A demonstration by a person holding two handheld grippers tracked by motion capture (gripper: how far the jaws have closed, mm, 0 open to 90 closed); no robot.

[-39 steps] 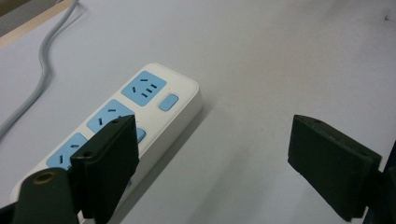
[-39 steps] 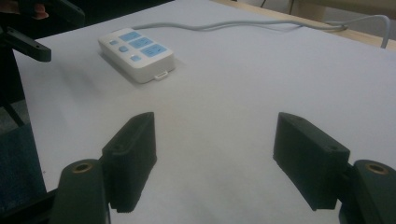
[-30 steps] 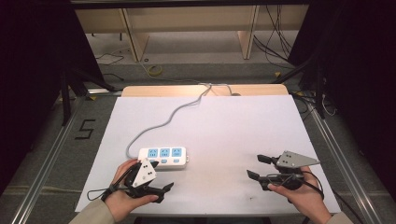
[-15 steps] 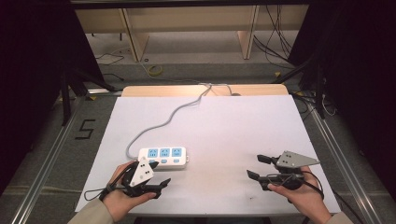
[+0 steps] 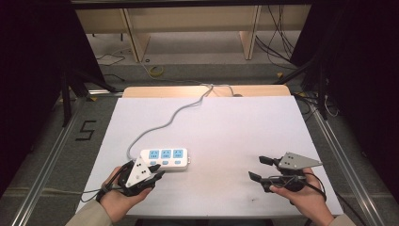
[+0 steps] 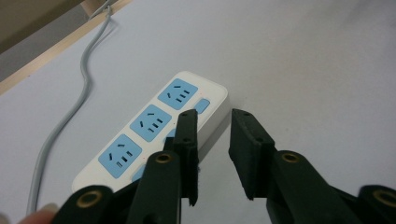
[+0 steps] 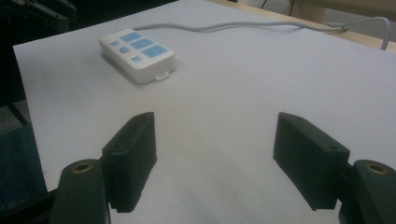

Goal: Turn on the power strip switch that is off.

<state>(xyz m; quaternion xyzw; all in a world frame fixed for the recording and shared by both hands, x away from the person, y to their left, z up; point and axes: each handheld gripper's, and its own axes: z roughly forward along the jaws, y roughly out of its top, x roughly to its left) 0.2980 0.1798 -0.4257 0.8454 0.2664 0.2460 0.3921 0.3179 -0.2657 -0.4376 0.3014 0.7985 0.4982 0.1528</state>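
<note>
A white power strip (image 5: 164, 157) with three blue sockets lies at the front left of the white table (image 5: 226, 127). Its grey cable (image 5: 169, 120) runs to the far edge. My left gripper (image 5: 157, 175) sits just in front of the strip's near long side, held in a hand. In the left gripper view its jaws (image 6: 215, 116) have just been closing and stand a narrow gap apart with nothing between them; the strip (image 6: 149, 126) lies behind the left jaw. My right gripper (image 5: 256, 168) rests at the front right, jaws wide open (image 7: 215, 123) and empty, pointing towards the strip (image 7: 137, 53).
A wooden strip (image 5: 155, 92) borders the table's far edge, where the cable drops off. Beyond it are shelf legs and loose cables on the floor. Metal rails run along both sides of the table.
The left gripper's jaws have drawn much closer together, with nothing between them, and the hand has shifted slightly. The right gripper and the power strip have stayed put.
</note>
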